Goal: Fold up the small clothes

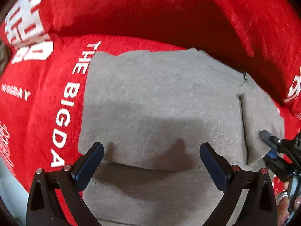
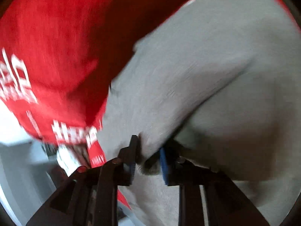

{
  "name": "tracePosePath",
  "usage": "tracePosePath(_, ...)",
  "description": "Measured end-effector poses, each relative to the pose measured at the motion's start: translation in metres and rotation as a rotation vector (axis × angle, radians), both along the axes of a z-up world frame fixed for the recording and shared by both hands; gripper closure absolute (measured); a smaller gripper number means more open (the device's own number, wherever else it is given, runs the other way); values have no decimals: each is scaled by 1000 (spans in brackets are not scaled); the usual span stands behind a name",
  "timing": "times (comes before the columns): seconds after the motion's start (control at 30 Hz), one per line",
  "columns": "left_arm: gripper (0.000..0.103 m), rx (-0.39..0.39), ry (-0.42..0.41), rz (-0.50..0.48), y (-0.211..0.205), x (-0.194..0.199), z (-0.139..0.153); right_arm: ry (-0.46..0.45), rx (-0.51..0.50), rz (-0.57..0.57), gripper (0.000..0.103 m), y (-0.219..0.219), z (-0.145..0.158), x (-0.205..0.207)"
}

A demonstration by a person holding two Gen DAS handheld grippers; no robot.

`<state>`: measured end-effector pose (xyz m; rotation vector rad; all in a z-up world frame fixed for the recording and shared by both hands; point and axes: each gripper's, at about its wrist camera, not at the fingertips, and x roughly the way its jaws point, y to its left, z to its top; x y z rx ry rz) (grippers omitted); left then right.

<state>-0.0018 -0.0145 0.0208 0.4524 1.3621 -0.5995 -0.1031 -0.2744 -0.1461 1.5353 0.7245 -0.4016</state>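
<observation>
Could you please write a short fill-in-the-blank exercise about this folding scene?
1. The folded cloth is ____ in colour.
2. It lies on a ____ blanket with white lettering.
3. The left tool has its fingers spread ____ above the cloth.
4. The right tool has ____ fabric between its fingers.

Missing words: grey; red; open; grey

I see a grey, matt knitted cloth garment (image 1: 160,98) with a soft, faintly fuzzy nap, lying on a plush red fleece blanket (image 1: 131,15) printed with flat white lettering. My left gripper (image 1: 151,162) shows matt black plastic fingers, smooth dark-blue pads (image 1: 88,165) and small shiny metal rivets.
</observation>
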Motion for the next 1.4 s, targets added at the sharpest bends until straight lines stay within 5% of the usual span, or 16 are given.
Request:
tracePosePath(0.1, 1, -75, 62, 20, 6, 12, 3, 9, -2, -121, 77, -14, 3, -13)
tracePosePath(0.17, 1, -111, 70, 15, 10, 17, 10, 22, -24, -103, 81, -18, 7, -1)
tracePosePath(0.23, 1, -159, 95, 14, 13, 22, 16, 24, -94, -20, 91, -18, 19, 21)
tracePosePath(0.4, 1, -312, 238, 59, 19, 38, 22, -41, -245, 284, 91, 24, 51, 93)
tracePosePath(0.57, 1, -346, 288, 114, 25, 48, 17, 128, -421, 665, 90, 96, 47, 149)
tracePosePath(0.7, 1, -324, 338, 109, 23, 46, 5, 232, -482, 775, 87, 120, 39, 142)
tracePosePath(0.8, 1, -309, 344, 86, 21, 41, 3, 219, -427, 719, 76, 114, 46, 117)
tracePosePath(0.87, 1, -298, 351, 75, 18, 38, 3, 228, -353, 611, 44, 97, 42, 83)
tracePosePath(1.0, 4, -285, 331, 67, 10, 34, 2, 227, -130, 274, 43, 61, 24, -4)
tracePosePath(1.1, 43, -278, 343, 44, 2, 33, 5, 212, -3, -19, 43, 38, 9, -71)
tracePosePath(1.17, 80, -259, 366, 31, -3, 33, 1, 171, 38, -165, 43, 30, 4, -101)
tracePosePath(1.2, 84, -252, 362, 21, -4, 33, 1, 152, 48, -221, 43, 27, 3, -110)
tracePosePath(1.23, 84, -252, 347, 8, -5, 32, 4, 146, 47, -248, 43, 21, 3, -115)
tracePosePath(1.3, 86, -280, 330, -9, -4, 29, 13, 156, 12, -248, 85, 16, 5, -113)
tracePosePath(1.33, 87, -288, 328, -10, -4, 27, 16, 176, -7, -215, 97, 13, 6, -110)
tracePosePath(1.4, 87, -300, 322, -8, 2, 26, 23, 200, -73, -148, 97, 4, 16, -108)
